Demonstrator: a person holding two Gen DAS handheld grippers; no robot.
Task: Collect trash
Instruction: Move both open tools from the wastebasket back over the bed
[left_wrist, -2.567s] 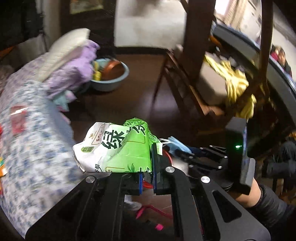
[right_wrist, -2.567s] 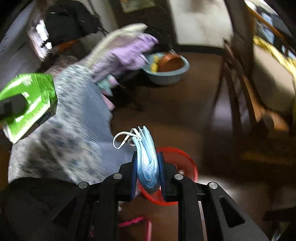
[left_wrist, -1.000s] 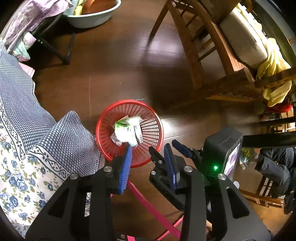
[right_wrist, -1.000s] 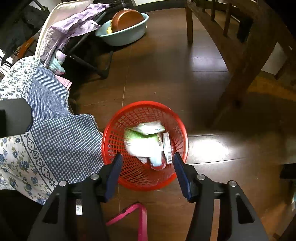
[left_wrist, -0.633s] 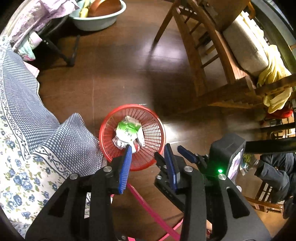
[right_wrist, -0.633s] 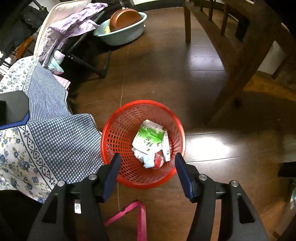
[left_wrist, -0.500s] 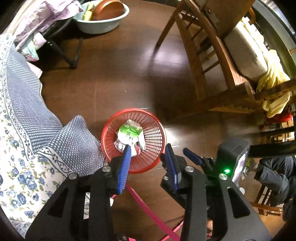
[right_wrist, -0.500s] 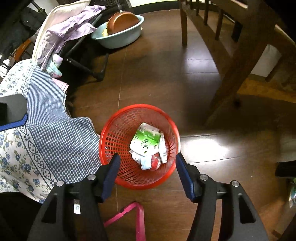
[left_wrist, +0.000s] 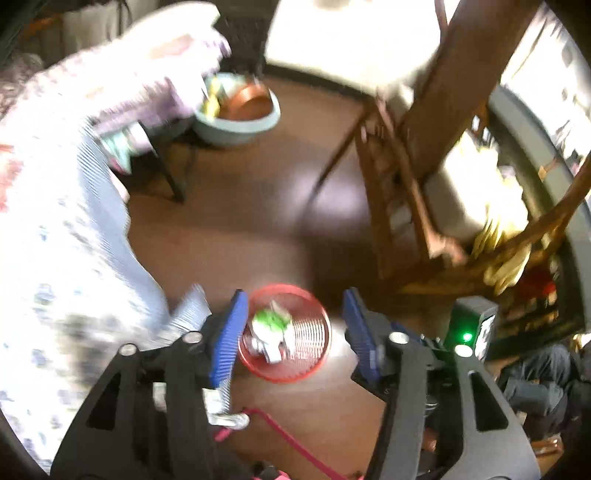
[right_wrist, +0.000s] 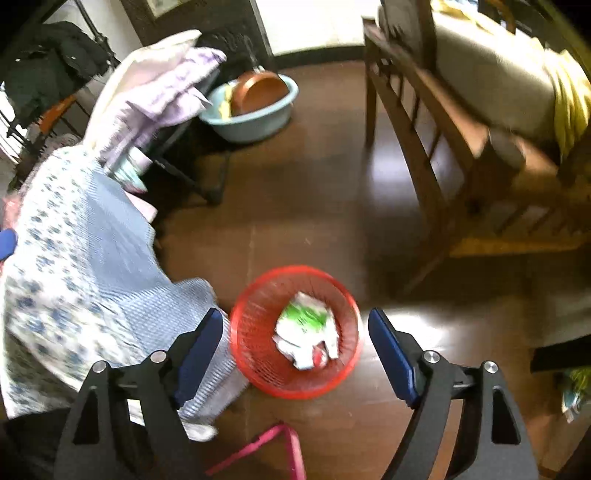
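Red mesh basket on the floor held the green wrapper; both grippers hung above, jaws opening, empty. Next pick-up calls for jaws kept wide.

Lived-in home: dark wood floor, floral bedspread, wooden chair, washbasin on the floor, clothes draped over a rack.

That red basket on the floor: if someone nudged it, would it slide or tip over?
The red basket looks like thin open mesh holding only a few wrappers, so probably light. On the glossy wooden floor it would likely slide. Its wide, low shape suggests tipping is unlikely.
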